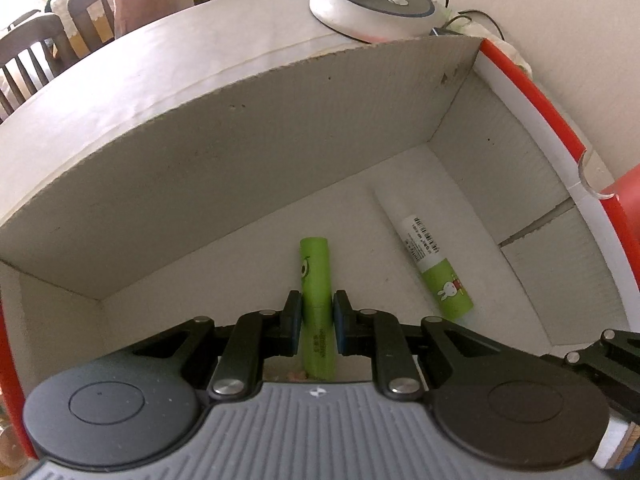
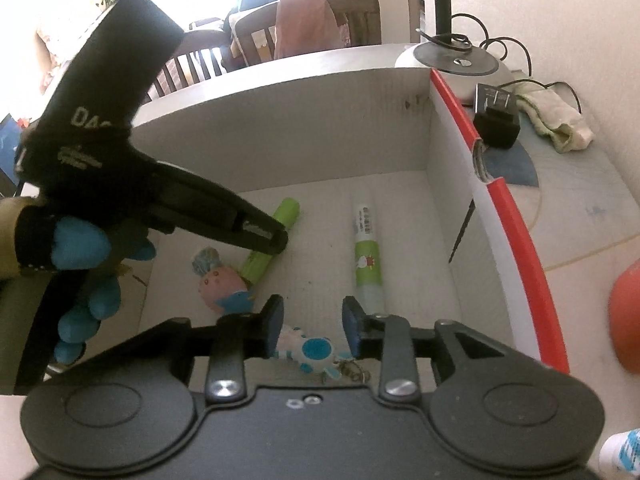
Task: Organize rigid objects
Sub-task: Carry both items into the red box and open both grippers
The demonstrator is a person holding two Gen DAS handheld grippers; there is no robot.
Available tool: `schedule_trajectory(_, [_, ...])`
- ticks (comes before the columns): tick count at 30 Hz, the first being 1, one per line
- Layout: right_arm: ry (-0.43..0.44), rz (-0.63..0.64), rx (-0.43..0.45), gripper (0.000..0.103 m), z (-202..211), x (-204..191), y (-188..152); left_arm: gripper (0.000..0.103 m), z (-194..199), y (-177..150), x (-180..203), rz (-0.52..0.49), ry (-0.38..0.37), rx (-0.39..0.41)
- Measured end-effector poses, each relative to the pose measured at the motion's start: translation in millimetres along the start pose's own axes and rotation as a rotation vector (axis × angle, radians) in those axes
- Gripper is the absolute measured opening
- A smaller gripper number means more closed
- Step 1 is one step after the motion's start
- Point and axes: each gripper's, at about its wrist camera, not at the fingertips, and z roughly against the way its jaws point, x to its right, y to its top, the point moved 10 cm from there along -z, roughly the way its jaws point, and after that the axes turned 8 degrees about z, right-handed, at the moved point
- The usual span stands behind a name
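Observation:
A white cardboard box [image 1: 240, 160] with a red rim holds the objects. My left gripper [image 1: 316, 320] is inside the box, shut on a green tube [image 1: 316, 280] that lies on or just above the box floor. The left gripper also shows in the right wrist view [image 2: 272, 240], over the green tube [image 2: 286, 212]. A white and green glue stick [image 1: 432, 256] lies to the right on the box floor [image 2: 366, 256]. My right gripper [image 2: 312, 326] is open and empty above a blue and white keychain toy [image 2: 316, 352]. A pink and blue figure [image 2: 220, 284] lies left of it.
A lamp base [image 1: 372, 4] with cables stands behind the box. A black charger [image 2: 496, 120], a crumpled cloth [image 2: 556, 120] and an orange object [image 2: 626, 320] lie right of the box. A white and blue bottle [image 2: 620, 452] sits at the lower right. Chairs [image 1: 28, 60] stand beyond the table.

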Motion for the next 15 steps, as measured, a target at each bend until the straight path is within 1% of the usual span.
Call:
schedule_trajectory(5, [-0.005,-0.011,0.013,0.040,5.3,0.0,1.0,0.016,11.7,0.1,-0.5,-0.004,0.021,0.026])
schedule_trajectory(8, [-0.005,-0.019,0.017,0.041,7.9,2.1,2.1,0.016,19.3,-1.5,-1.5,0.007,0.012,0.034])
schedule_trajectory(12, [-0.002,-0.024,0.032,0.050,13.9,2.8,4.1,0.017,31.6,-3.4,-3.8,0.010,0.006,0.053])
schedule_trajectory(15, [-0.002,-0.019,0.043,0.053,19.6,1.8,5.4,0.017,41.6,-5.7,-4.5,0.021,-0.006,0.067])
